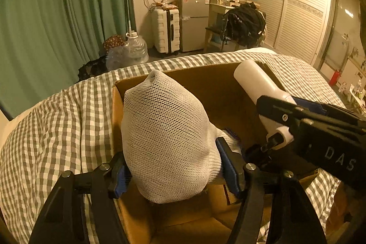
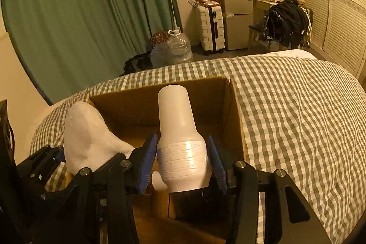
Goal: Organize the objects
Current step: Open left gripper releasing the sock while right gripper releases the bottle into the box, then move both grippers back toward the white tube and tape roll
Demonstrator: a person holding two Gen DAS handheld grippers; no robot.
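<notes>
Both hand-held grippers hold their loads over an open cardboard box on the bed.

The left hand-held gripper (image 1: 173, 166) has its blue pads on either side of a white knitted sock (image 1: 167, 141); whether they still press it I cannot tell. The sock's toe points up and away over the box's left part. The right hand-held gripper (image 2: 183, 161) is clenched on the taped base of a white plastic bottle (image 2: 180, 134), which tilts forward over the box's right part. The cardboard box (image 2: 235, 120) stands open on a grey-and-white checked bedspread (image 2: 297, 118). Beyond the bed hang green curtains (image 2: 80, 15), with a white suitcase (image 2: 211, 28) beside a small fridge (image 2: 238, 20).
</notes>
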